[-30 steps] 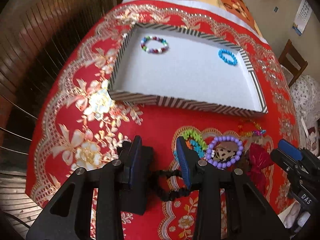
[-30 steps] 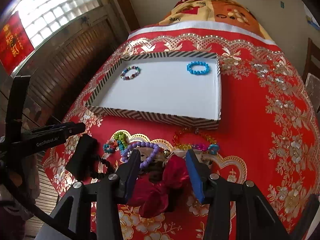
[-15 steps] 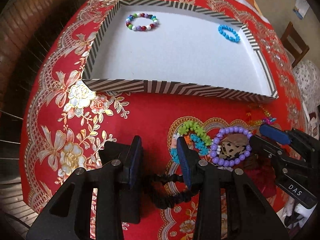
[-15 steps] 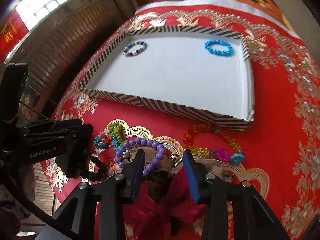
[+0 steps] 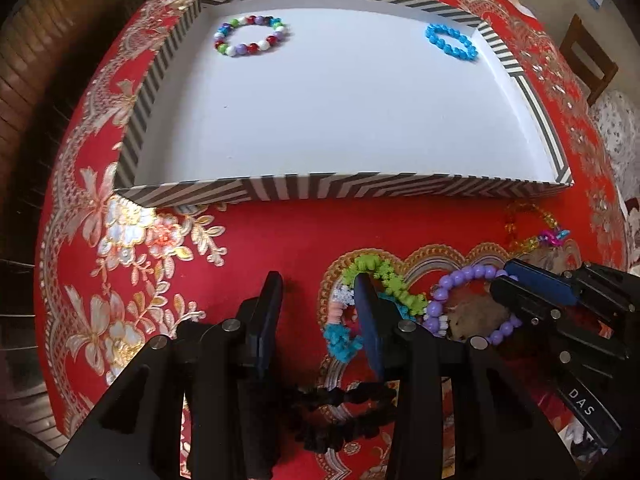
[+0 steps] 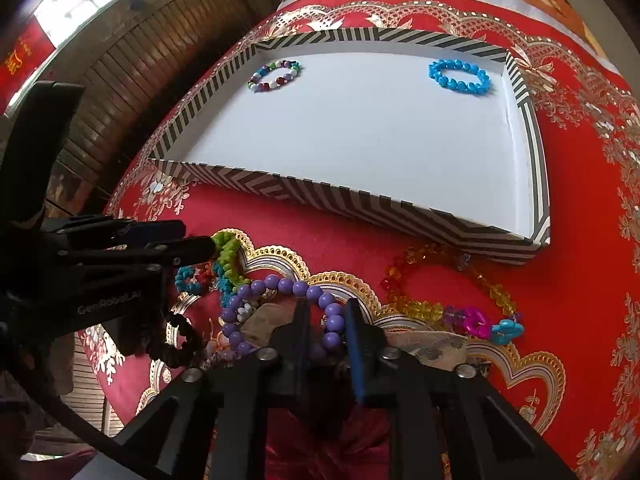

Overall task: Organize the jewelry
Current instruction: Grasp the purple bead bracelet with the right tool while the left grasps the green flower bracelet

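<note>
1. Ahead, the striped tray (image 5: 276,190) lies on the red cloth of the table (image 5: 264,240); its white floor is mostly bare, with a multicoloured bead bracelet (image 5: 250,35) in the far left corner and a blue bead bracelet (image 5: 451,41) in the far right.
2. Between the tray's near wall and the pile of jewelry runs an open strip of cloth; the table's left edge drops away beside the flower pattern.
3. The left tool (image 5: 318,312) stands partly open, nothing pressed between its pads. Its right finger touches or overlaps the green and teal fuzzy bracelet (image 5: 384,284), and a black scrunchie (image 5: 340,404) lies below the gap.
4. The right tool (image 6: 326,328) is closing, its jaws narrow, with the near arc of the purple bead bracelet (image 6: 280,286) between them; whether the pads already press on the beads cannot be told.
5. An amber bead necklace (image 6: 424,308) with pink and turquoise charms lies just right of the purple one.
6. Dark red fabric under the right tool is cut off by its frame and hard to make out.
</note>
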Available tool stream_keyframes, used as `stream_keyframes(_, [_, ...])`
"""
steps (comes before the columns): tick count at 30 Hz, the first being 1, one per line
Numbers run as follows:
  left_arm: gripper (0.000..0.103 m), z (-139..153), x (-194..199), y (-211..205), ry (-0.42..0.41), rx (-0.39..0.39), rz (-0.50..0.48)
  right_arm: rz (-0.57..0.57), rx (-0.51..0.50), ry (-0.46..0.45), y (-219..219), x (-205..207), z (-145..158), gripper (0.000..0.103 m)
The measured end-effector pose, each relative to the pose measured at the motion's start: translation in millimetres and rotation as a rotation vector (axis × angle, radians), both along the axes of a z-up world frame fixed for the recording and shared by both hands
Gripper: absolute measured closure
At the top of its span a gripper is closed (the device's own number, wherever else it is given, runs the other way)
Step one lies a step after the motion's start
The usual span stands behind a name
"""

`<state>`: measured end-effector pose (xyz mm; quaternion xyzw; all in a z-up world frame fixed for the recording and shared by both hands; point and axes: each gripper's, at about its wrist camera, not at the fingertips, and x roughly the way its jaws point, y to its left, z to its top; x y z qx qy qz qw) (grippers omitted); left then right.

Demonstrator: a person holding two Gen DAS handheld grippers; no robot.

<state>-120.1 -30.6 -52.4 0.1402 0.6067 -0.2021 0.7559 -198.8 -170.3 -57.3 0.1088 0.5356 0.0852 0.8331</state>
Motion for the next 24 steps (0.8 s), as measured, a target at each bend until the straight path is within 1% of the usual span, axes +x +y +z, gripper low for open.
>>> stream_keyframes(1, [0.070, 0, 1, 0, 0.004, -0.018, -0.001, 0.000, 0.003, -0.009, -1, -2, 1, 0.090])
stream_keyframes(2, [0.080, 0, 2, 0, 0.015, -0.040, -0.002, -0.001, 0.007, -0.015, -2, -4, 3, 0.092])
stream_keyframes(3, [0.092, -1, 1, 0, 0.019, -0.047, -0.005, -0.003, 0.014, -0.022, -4, -5, 5, 0.093])
stream_keyframes(7, [0.094, 3, 3, 3, 0.018, -0.065, -0.002, -0.013, 0.068, -0.069, -10, -13, 21, 0.094])
stream_keyframes(11, [0.094, 11, 3, 14, 0.011, -0.089, 0.017, -0.008, 0.044, -0.078, -10, -10, 26, 0.094])
stream_keyframes(12, [0.097, 13, 3, 15, 0.006, -0.091, 0.019, -0.009, 0.036, -0.072, -10, -8, 24, 0.094])
stream_keyframes(13, [0.097, 15, 2, 18, 0.002, -0.090, 0.020, -0.004, 0.027, -0.058, -10, -6, 22, 0.094])
stream_keyframes(14, [0.097, 15, 2, 20, 0.001, -0.090, 0.022, 0.002, 0.018, -0.042, -9, -4, 21, 0.089])
stream_keyframes(15, [0.097, 17, 1, 25, 0.000, -0.090, 0.025, 0.010, 0.005, -0.024, -8, -2, 18, 0.082])
stream_keyframes(17, [0.097, 18, -1, 28, 0.003, -0.090, 0.028, 0.027, -0.009, -0.006, -6, 1, 15, 0.070])
stream_keyframes(19, [0.097, 17, -2, 29, 0.009, -0.093, 0.036, 0.055, -0.034, 0.013, -1, 5, 12, 0.070])
stream_keyframes(21, [0.097, 16, -1, 32, 0.014, -0.095, 0.041, 0.078, -0.085, 0.046, 4, 9, 6, 0.071])
stream_keyframes(22, [0.097, 16, -2, 37, 0.017, -0.097, 0.044, 0.082, -0.107, 0.052, 6, 10, 4, 0.074])
stream_keyframes(23, [0.097, 16, -1, 37, 0.021, -0.099, 0.046, 0.088, -0.115, 0.053, 7, 11, 2, 0.080])
stream_keyframes(24, [0.097, 16, -1, 37, 0.023, -0.097, 0.046, 0.097, -0.123, 0.053, 9, 12, 0, 0.082])
